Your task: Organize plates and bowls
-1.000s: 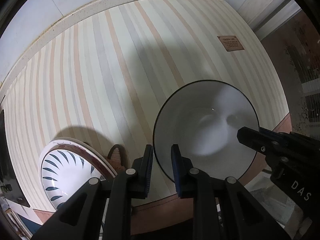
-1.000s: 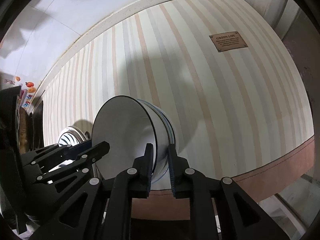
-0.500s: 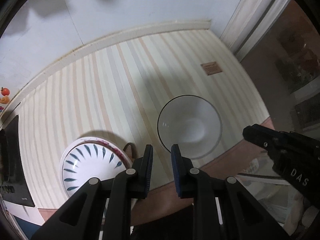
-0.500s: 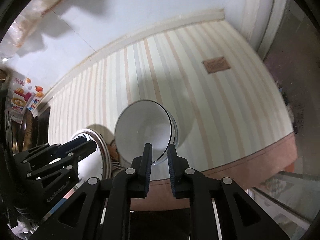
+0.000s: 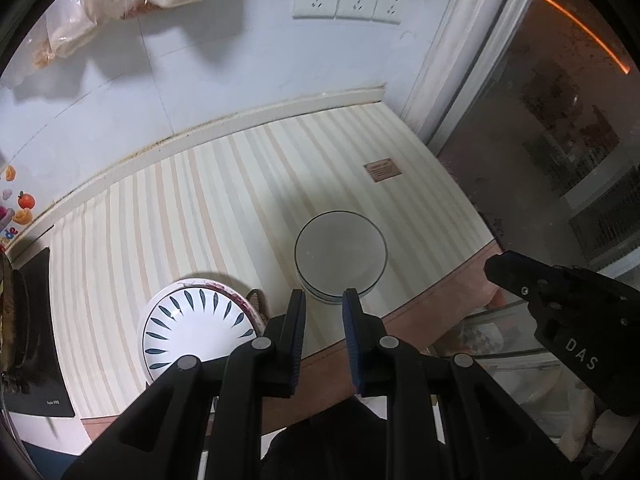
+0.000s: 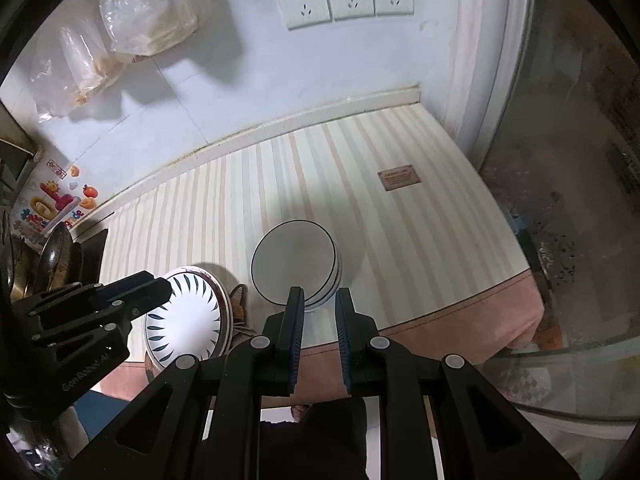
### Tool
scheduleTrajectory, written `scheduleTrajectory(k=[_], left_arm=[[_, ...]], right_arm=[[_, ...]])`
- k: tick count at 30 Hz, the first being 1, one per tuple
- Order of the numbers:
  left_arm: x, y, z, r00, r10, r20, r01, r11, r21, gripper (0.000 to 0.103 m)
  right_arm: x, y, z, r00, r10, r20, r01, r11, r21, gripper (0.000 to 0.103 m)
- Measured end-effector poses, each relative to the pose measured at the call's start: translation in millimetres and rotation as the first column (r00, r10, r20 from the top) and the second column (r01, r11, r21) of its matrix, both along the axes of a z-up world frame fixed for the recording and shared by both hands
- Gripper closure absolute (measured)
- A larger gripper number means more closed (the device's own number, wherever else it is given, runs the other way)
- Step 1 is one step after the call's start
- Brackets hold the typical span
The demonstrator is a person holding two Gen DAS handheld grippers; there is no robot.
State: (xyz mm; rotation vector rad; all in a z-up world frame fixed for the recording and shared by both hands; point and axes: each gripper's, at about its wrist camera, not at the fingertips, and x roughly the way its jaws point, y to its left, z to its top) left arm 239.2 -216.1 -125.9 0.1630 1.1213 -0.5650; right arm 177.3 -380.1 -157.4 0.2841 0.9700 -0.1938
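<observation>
A stack of white bowls with dark rims (image 5: pixel 341 257) stands on the striped tablecloth (image 5: pixel 200 208) near the table's front edge; it also shows in the right wrist view (image 6: pixel 296 264). A white plate with blue leaf marks (image 5: pixel 199 324) sits on a stack with a red-patterned rim at the front left, seen too in the right wrist view (image 6: pixel 184 316). My left gripper (image 5: pixel 324 300) is open and empty, held high above the front edge. My right gripper (image 6: pixel 319 298) is open and empty, also raised, to the right of the left one.
A brown label (image 5: pixel 382 170) lies on the cloth at the back right. Wall sockets (image 6: pixel 344 0) and hanging plastic bags (image 6: pixel 132 20) are on the tiled wall. A dark stove with a pan (image 6: pixel 56 256) is at the left. A glass door (image 5: pixel 560 120) is at the right.
Both grippers have pulled up and back from the white bowls. The bowl stack and plate now look smaller and farther, and the wall and sockets have come into view.
</observation>
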Motion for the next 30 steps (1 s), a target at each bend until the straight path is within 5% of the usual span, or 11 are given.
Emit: scheduleTrajectory(k=[5, 12, 16, 22, 30], left_arm=[[-2, -6, -2, 1.0, -0.016, -0.007, 0.016, 1.0, 0.007, 0.083], [26, -14, -37, 0.995, 0.032, -0.097, -0.029, 0.999, 0.032, 0.07], [55, -20, -65, 0.984, 0.063, -0.166, -0.059, 0.998, 0.031, 0.034], [109, -25, -121, 0.942, 0.112, -0.316, -0.117, 0.993, 0.003, 0.034], [146, -35, -189, 0.864, 0.103, -0.493, -0.123, 0.992, -0.008, 0.034]], right_arm=[[-9, -1, 2, 1.0, -0.018, 0.007, 0.018, 1.0, 0.0, 0.066], [2, -19, -18, 1.0, -0.021, -0.015, 0.022, 0.998, 0.059, 0.023], [20, -41, -43, 0.999, -0.027, -0.043, 0.032, 0.99, 0.139, 0.016], [66, -74, -105, 0.995, -0.007, -0.102, 0.041, 0.942, 0.332, 0.013], [125, -85, -185, 0.973, 0.097, -0.211, 0.008, 0.894, 0.448, 0.012]])
